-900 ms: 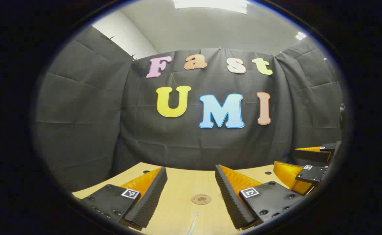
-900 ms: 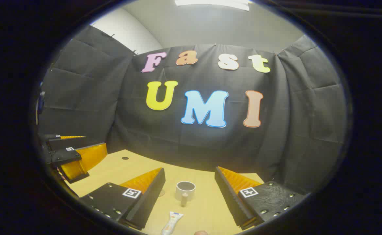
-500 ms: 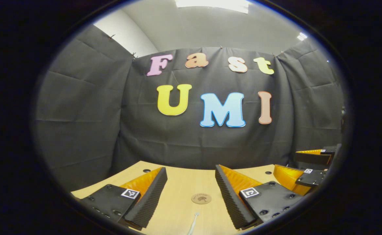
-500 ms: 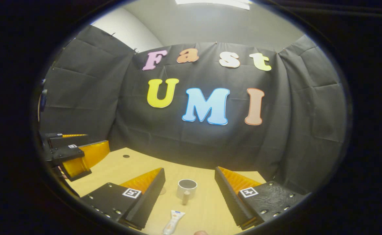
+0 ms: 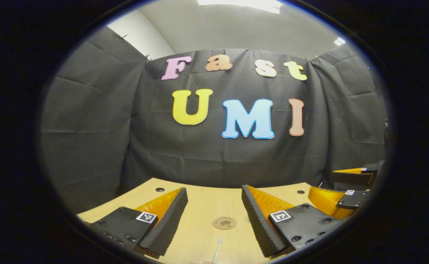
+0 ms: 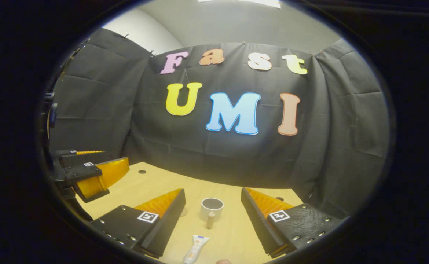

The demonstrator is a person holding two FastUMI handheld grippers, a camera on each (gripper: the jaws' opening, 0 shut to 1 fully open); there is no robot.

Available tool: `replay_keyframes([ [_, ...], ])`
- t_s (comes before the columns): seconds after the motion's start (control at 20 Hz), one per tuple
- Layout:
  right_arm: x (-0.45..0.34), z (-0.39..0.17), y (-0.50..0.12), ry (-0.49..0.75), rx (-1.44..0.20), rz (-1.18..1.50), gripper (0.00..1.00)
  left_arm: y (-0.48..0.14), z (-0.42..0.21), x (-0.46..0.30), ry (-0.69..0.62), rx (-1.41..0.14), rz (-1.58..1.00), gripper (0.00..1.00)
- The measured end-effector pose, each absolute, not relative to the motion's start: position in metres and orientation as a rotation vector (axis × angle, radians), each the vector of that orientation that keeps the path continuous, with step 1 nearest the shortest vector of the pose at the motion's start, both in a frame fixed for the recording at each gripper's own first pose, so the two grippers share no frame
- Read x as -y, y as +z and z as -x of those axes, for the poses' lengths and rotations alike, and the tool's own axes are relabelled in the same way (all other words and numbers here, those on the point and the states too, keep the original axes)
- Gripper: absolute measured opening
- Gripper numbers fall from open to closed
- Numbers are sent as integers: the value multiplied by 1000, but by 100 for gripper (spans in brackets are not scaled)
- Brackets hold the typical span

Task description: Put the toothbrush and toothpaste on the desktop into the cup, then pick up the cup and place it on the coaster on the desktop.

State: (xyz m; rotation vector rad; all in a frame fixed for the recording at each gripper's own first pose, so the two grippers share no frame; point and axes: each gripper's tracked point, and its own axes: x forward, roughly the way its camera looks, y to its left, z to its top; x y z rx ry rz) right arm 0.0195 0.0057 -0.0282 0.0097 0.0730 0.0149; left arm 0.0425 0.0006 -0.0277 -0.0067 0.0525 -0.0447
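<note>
Fingers of both grippers stand spread wide, with nothing held between them. In the left gripper view, the left gripper (image 5: pixel 214 223) hovers above a pale wooden table (image 5: pixel 203 198), its two black ribbed fingers (image 5: pixel 165 225) angled outward over orange backing. Between them on the table lies a round brown coaster (image 5: pixel 224 222). Nearer than the coaster, at the bottom edge, the white toothbrush (image 5: pixel 217 251) lies on the table, its head pointing toward the coaster but apart from it. At the far right of this view the other gripper shows, its orange and black fingers also apart. Two small dark holes (image 5: pixel 160 189) sit near the far edge of the table, one left and one right. Black cloth (image 5: pixel 90 128) hangs behind and on both sides.

In the right gripper view, the right gripper (image 6: pixel 212 220) likewise hovers above the table. Between its fingers stands a white cup (image 6: pixel 212 208), upright, with its handle facing the near side. Nearer than the cup, the white toothpaste tube (image 6: pixel 195 249) lies flat, its cap end toward the cup and a gap between them. Nothing stands between the fingers and these things. At the left edge, the left gripper shows, held above the table's left side.
</note>
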Motion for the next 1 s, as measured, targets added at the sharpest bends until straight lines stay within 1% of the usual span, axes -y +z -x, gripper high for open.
replay_keyframes([
  [0.2,-7,-27,-59,6,-175,-79,93,-53,-52,5,-72,-140,36,96],
  [0.4,-7,-31,-96,-8,-305,-77,94,-95,-59,11,-97,-282,35,96],
  [0.6,-19,-36,-136,37,-453,-99,94,-147,-64,18,-135,-460,61,96],
  [0.75,-29,-38,-158,62,-542,-112,94,-179,-65,16,-140,-581,83,96],
  [0.8,-33,-39,-164,71,-568,-116,94,-188,-67,17,-140,-620,79,94],
  [0.9,-37,-37,-179,81,-627,-122,94,-206,-69,18,-143,-693,69,99],
  [0.95,-39,-35,-184,89,-659,-130,94,-216,-68,17,-148,-731,61,96],
  [1.0,-41,-34,-190,92,-685,-141,94,-227,-65,17,-151,-766,54,96],
])
